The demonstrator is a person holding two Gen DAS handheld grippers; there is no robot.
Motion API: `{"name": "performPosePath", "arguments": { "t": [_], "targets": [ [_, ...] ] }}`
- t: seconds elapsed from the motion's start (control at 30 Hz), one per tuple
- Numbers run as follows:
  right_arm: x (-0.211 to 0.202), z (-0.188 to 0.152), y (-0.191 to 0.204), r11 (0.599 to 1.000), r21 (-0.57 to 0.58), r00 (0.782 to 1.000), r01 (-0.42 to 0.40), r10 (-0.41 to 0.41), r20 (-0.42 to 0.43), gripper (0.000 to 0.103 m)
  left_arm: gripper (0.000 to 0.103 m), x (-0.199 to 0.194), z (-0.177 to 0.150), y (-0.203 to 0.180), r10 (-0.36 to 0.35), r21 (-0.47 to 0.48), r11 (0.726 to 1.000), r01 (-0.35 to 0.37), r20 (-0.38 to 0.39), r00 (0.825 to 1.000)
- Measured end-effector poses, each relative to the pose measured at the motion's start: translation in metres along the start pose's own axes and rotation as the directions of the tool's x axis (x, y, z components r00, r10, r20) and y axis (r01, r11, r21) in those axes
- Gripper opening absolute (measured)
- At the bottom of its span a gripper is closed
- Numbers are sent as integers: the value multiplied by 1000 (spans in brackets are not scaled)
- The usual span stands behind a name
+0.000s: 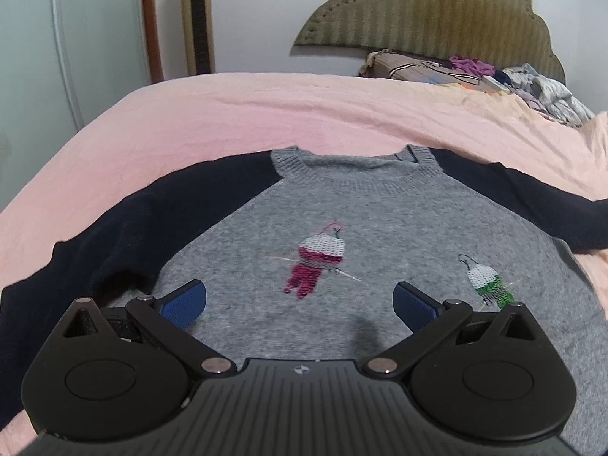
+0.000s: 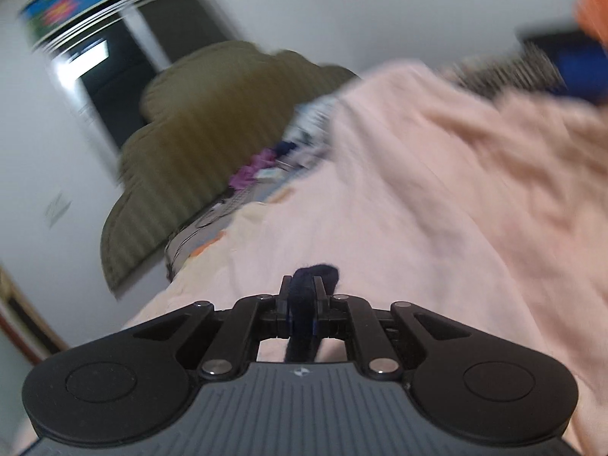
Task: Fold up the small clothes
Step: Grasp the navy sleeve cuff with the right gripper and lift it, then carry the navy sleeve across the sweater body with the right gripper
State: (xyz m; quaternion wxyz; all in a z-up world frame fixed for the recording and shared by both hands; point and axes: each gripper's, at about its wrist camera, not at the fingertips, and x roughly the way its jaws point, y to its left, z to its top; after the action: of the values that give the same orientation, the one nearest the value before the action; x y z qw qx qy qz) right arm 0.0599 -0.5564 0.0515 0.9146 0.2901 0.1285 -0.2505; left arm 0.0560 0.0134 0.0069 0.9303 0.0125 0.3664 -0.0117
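The folding has barely begun. The small sweater (image 1: 342,235), grey in the body with dark navy sleeves, lies face up and spread flat on the pink bedsheet (image 1: 266,114), toward the near edge of the bed, its neckline pointing at the headboard (image 1: 437,11). In the left wrist view both sleeves reach outward to either side, neither laid over the body, and no crease shows in the torso; the hem is hidden under the gripper.

The left gripper (image 1: 300,304) hovers over the lower chest of the sweater with its blue-padded fingers (image 1: 186,300) spread wide and nothing between them; whether they touch the knit cannot be told.

The right gripper (image 2: 302,304) has its fingers clenched on a bunch of dark navy knit (image 2: 315,273), most likely the end of a sleeve, which pokes out above the tips and runs back between them. That view is blurred and looks out across the sheet toward the headboard and a heap of other clothes (image 2: 266,163) at the head of the bed.

So one sleeve appears to be in hand and ready to be carried over the body. Left to do, by my reading: both sleeve folds, then the body fold or folds, and likely the other garments afterward.
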Motion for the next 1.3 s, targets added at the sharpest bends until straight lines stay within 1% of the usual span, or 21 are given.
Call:
{"name": "performPosePath", "arguments": {
  "t": [0.03,0.1,0.2,0.3,0.4,0.5,0.6,0.67,0.83,0.97,1.07,1.2,1.27,1.3],
  "targets": [
    [-7,-4,19,998,-63,1000,-23,23,10,9,103,0,0,2,2,-7,1000,-2,-3,1000],
    [-22,-19,60,978,-190,996,-82,86,11,9,103,-1,-1,6,4,-14,1000,-4,-4,1000],
    [-36,-47,122,919,-340,979,-200,197,-45,9,103,-2,-2,11,13,-21,1000,-13,-4,1000],
    [-45,-82,177,840,-458,956,-291,267,-118,9,103,-4,-4,17,24,-30,999,-25,-4,1000],
    [-52,-116,220,763,-535,932,-363,310,-189,9,103,-6,-7,24,34,-43,998,-34,-8,999],
    [-56,-150,256,690,-581,902,-431,344,-261,9,103,-9,-8,29,39,-53,998,-39,-8,999],
    [-68,-184,285,616,-635,883,-467,362,-299,9,103,-12,-9,34,44,-58,997,-44,-4,999],
    [-72,-202,303,572,-656,869,-492,372,-327,9,103,-14,-10,36,49,-61,997,-49,-2,999],
    [-81,-243,343,493,-651,816,-577,393,-425,9,103,-21,-13,45,61,-76,995,-60,10,998],
    [-89,-275,365,429,-659,784,-618,396,-478,9,103,-28,-15,56,90,-90,992,-87,25,996],
    [-92,-292,375,402,-654,766,-641,392,-510,9,103,-34,-16,66,112,-104,989,-109,29,993],
    [-82,-307,379,373,-645,745,-667,343,-571,10,103,-36,-20,77,119,-129,985,-116,14,993],
    [-76,-312,379,376,-629,732,-680,308,-608,13,103,-38,-22,80,119,-137,984,-117,6,993],
    [-75,-314,378,380,-617,722,-689,296,-625,21,103,-39,-24,80,120,-137,983,-119,4,993]
  ]
}}
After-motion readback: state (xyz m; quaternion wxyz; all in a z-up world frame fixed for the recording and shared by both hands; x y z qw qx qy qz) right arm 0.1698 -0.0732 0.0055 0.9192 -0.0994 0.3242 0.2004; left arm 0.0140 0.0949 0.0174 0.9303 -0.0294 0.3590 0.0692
